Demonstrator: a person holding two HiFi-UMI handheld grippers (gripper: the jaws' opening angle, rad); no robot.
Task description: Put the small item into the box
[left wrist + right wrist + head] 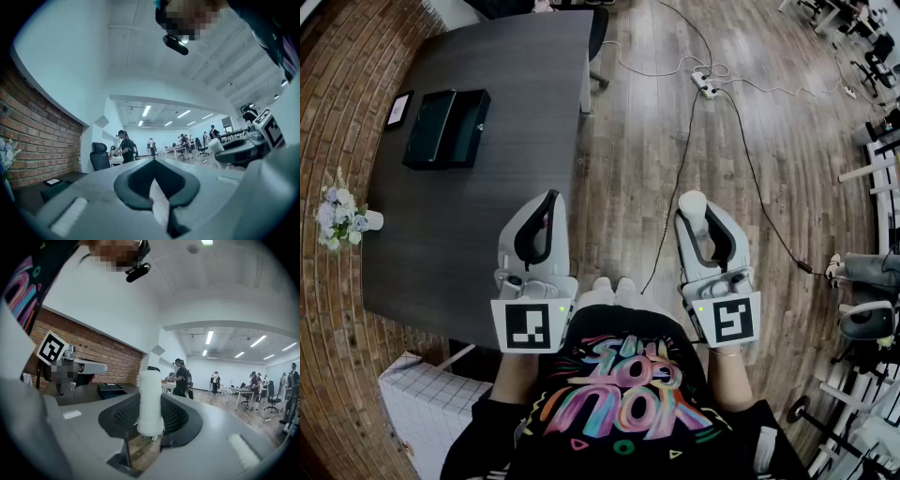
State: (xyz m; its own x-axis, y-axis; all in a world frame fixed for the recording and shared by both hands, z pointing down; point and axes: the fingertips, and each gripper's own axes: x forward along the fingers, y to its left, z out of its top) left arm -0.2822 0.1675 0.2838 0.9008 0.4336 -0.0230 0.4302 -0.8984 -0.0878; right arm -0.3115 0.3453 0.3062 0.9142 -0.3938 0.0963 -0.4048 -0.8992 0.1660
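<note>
white roll held in the right gripper, away from the box

the right gripper [695, 214] has its jaws clamped on a small white cylindrical roll [150, 401], which stands upright between the two dark meshed pads. the gripper points roughly level, out over the brown wooden plank floor [656, 169], just off the right edge of the dark grey rectangular table [487, 216].

the left gripper [549, 199] has its jaws closed together with nothing between them, and it sits over the near right part of the table.

the black rectangular box [447, 128] lies open on the far left part of the table, well apart from the roll and from both grippers. a small dark-framed picture [397, 110] lies just beside the box, towards the red brick wall [337, 112]. a small bunch of pale flowers [336, 216] stands at the table's left edge.
</note>
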